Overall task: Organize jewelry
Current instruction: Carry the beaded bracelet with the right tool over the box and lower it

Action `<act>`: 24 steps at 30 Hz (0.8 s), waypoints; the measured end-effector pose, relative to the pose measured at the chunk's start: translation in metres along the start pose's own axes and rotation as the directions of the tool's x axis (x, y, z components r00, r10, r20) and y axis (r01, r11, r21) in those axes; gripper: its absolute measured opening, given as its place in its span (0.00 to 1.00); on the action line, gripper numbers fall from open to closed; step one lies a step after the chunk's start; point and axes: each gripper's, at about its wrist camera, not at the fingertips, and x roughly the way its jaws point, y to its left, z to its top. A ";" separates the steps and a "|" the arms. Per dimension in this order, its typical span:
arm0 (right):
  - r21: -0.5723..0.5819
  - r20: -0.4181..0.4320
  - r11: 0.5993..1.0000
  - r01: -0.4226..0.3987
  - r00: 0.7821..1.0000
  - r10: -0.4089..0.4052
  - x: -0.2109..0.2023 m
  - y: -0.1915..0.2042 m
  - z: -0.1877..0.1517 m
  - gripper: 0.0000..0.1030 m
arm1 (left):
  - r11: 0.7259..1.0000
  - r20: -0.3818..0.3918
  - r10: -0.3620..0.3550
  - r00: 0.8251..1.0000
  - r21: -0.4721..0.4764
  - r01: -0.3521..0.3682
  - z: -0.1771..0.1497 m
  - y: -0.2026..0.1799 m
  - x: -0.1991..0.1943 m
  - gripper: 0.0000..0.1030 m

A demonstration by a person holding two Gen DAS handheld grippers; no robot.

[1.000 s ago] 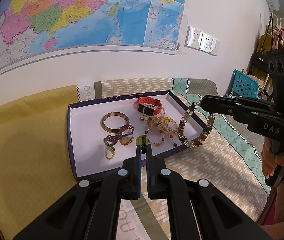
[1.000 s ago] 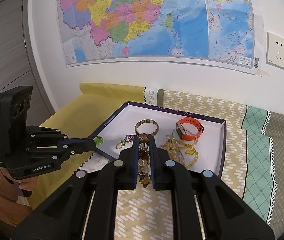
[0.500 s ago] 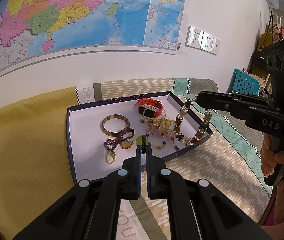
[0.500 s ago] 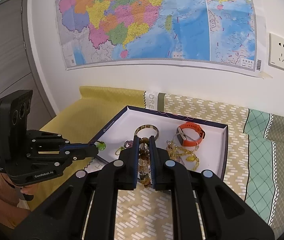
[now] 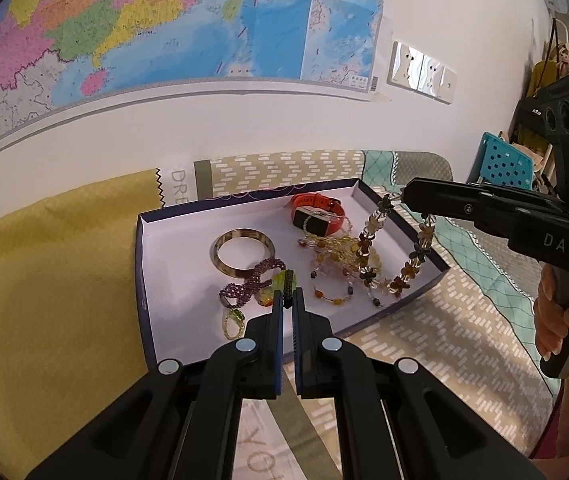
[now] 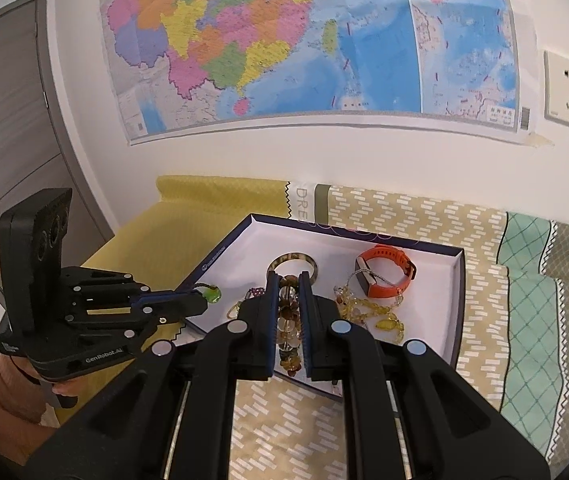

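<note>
Patterned cloth (image 6: 424, 216) covers the surface, a soft bed so that nothing scratches. On it sits the shallow box (image 5: 140, 264), white inside, which serves as the collecting place: a horn-coloured bangle (image 5: 243, 251), an orange watch (image 5: 315, 212), a purple bead strand (image 5: 250, 284) and a tangle of yellow beads (image 5: 334, 254) already lie in it. The right gripper (image 5: 402, 196) is clamped on a flower-bead necklace (image 5: 412, 264), which hangs as a loop over the box's near corner (probably to be lowered in without snagging). The left gripper (image 5: 287, 292) is closed on a small green bead piece (image 5: 283, 280), held above the box's front edge.
</note>
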 end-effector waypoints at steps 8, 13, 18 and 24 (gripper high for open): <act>0.013 -0.023 1.000 0.004 1.000 -0.003 0.018 -0.004 -0.002 0.10 | 1.000 -0.013 0.015 1.000 0.003 -0.015 0.004 0.000 0.010 0.03; 0.020 -0.025 1.000 0.005 1.000 -0.004 0.021 -0.007 -0.003 0.10 | 1.000 -0.019 0.021 1.000 -0.001 -0.021 0.006 0.002 0.014 0.03; 0.023 -0.030 1.000 0.004 1.000 -0.003 0.024 -0.009 -0.002 0.10 | 1.000 -0.027 0.026 0.999 -0.006 -0.026 0.006 0.003 0.018 0.03; 0.021 -0.034 1.000 -0.001 0.999 0.002 0.028 -0.009 -0.002 0.10 | 1.000 -0.035 0.029 0.999 -0.008 -0.029 0.006 0.005 0.021 0.03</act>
